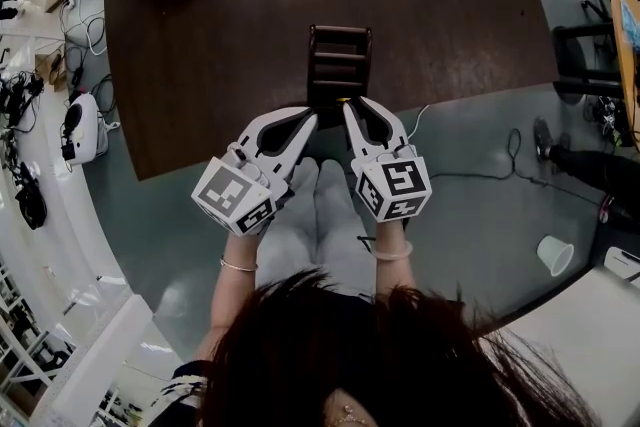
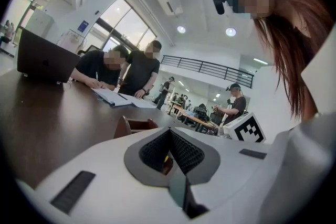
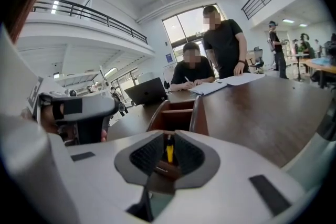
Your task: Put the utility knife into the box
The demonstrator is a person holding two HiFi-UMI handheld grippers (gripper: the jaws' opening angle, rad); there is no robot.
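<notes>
A brown wooden box (image 1: 340, 65) with several open compartments stands on the dark table (image 1: 200, 35), near its front edge. My right gripper (image 1: 348, 105) hovers just before the box's near end, shut on the utility knife (image 3: 169, 152), whose yellow and black body shows upright between the pads. The same box (image 3: 176, 113) lies straight ahead of those jaws. My left gripper (image 1: 310, 118) is beside it on the left, jaws pressed together with nothing seen held. In the left gripper view the box (image 2: 135, 126) sits just beyond the left gripper (image 2: 170, 132).
At the table's far side two people write on papers (image 2: 118, 98) beside a dark laptop (image 2: 44, 63). On the floor are a white appliance (image 1: 80, 127), cables and a paper cup (image 1: 555, 255). A dark chair (image 1: 590, 55) stands at the right.
</notes>
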